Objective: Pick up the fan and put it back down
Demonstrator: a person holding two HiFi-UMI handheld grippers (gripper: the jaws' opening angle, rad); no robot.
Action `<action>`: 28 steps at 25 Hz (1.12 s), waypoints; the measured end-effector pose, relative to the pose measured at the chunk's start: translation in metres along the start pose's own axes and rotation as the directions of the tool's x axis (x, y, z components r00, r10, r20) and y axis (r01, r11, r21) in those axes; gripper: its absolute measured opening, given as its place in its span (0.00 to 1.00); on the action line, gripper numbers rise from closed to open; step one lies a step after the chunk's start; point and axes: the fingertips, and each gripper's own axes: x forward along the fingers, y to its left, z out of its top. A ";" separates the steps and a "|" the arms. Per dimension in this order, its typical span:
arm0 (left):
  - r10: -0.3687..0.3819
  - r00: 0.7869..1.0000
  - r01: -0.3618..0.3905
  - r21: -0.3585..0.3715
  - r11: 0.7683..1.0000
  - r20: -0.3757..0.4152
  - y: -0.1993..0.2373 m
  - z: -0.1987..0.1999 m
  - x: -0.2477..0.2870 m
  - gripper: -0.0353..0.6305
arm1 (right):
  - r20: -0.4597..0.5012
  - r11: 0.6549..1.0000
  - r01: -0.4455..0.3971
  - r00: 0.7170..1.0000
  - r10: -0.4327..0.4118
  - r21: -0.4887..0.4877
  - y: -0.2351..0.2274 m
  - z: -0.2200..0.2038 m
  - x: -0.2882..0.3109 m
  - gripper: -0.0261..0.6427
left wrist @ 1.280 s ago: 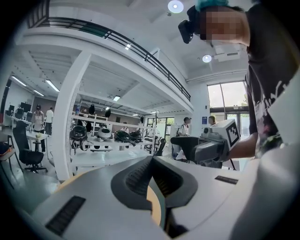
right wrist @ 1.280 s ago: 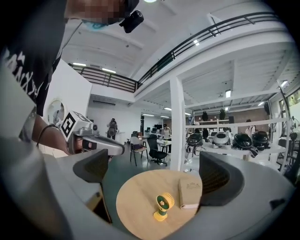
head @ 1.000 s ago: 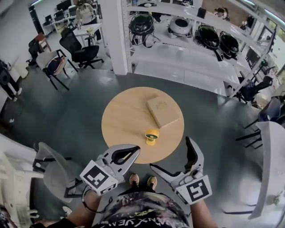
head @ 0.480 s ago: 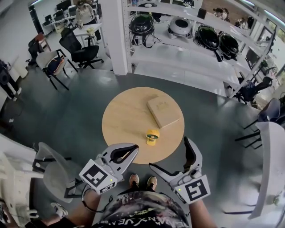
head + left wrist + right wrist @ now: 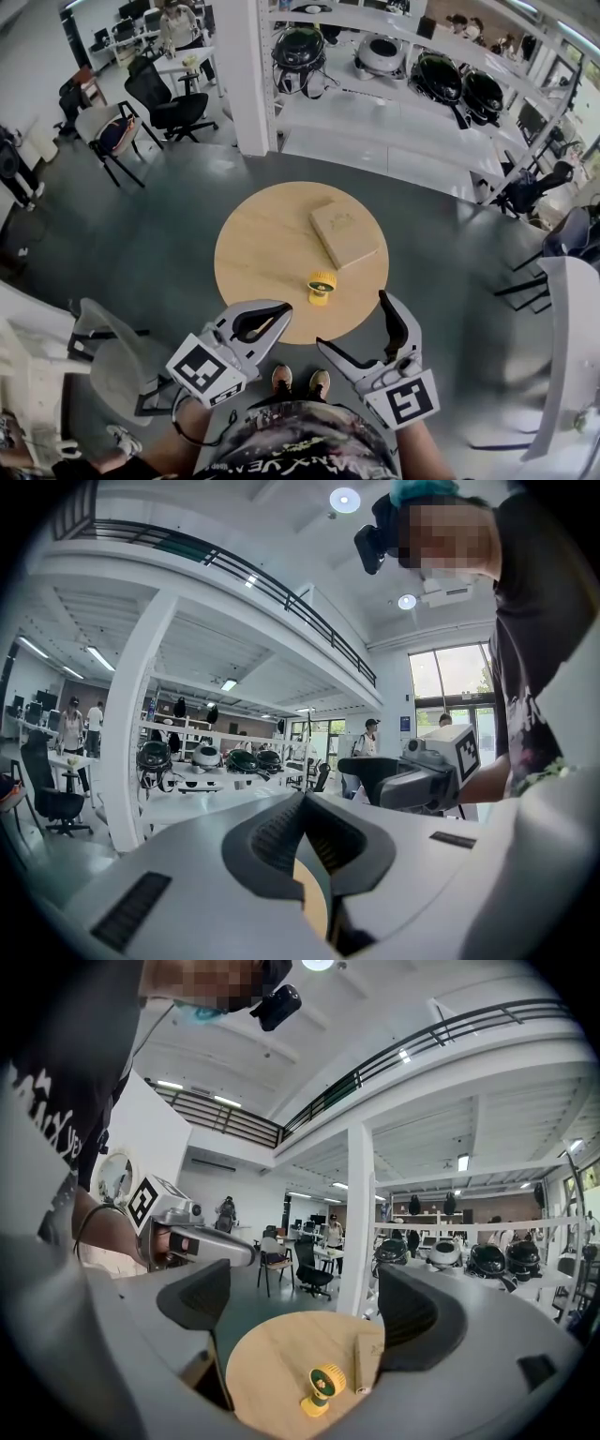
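A small yellow fan (image 5: 322, 284) with a green face stands upright near the front edge of the round wooden table (image 5: 262, 253). In the right gripper view the fan (image 5: 323, 1387) shows low between the jaws, some way ahead and untouched. My right gripper (image 5: 354, 326) is held short of the table's near edge. It is open, its jaws have just been closing a little, and nothing is between them. My left gripper (image 5: 281, 313) hovers at the table's front left edge. Its jaws meet in the left gripper view (image 5: 302, 806), and it is shut on nothing.
A flat cardboard box (image 5: 345, 234) lies on the table just behind the fan. Office chairs (image 5: 169, 103) stand far left, and another chair (image 5: 108, 361) is near my left side. White shelves with helmets (image 5: 441, 80) line the back. A white pillar (image 5: 246, 75) rises behind the table.
The right gripper's jaws have narrowed slightly. The fan, the box and the left gripper stay where they were.
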 end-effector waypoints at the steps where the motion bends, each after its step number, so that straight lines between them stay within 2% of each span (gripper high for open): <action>1: 0.000 1.000 0.000 0.000 1.000 -0.001 0.000 -0.002 0.001 0.08 | 0.012 1.000 0.007 1.000 -0.007 -0.007 -0.001 0.001 0.001 0.76; 4: 0.001 1.000 -0.001 -0.001 1.000 -0.012 0.003 -0.006 0.002 0.08 | 0.044 0.999 0.025 0.999 -0.024 -0.021 -0.005 0.004 0.005 0.71; 11: 0.002 1.000 -0.002 -0.008 1.000 -0.006 0.004 -0.004 0.002 0.08 | 0.050 0.999 0.021 0.999 -0.019 -0.042 -0.003 0.007 0.006 0.60; 20: 0.003 1.000 -0.003 -0.012 1.000 -0.009 0.012 -0.007 0.008 0.08 | 0.052 0.998 0.036 0.998 -0.033 -0.056 -0.010 0.006 0.011 0.36; 26: 0.003 1.000 -0.003 -0.015 1.000 -0.009 0.020 -0.007 0.012 0.08 | 0.049 0.997 0.045 0.998 -0.042 -0.065 -0.016 0.005 0.017 0.26; 28: 0.002 1.000 -0.002 -0.016 1.000 -0.007 0.023 -0.006 0.014 0.08 | 0.052 0.996 0.065 0.997 -0.062 -0.064 -0.020 0.005 0.019 0.19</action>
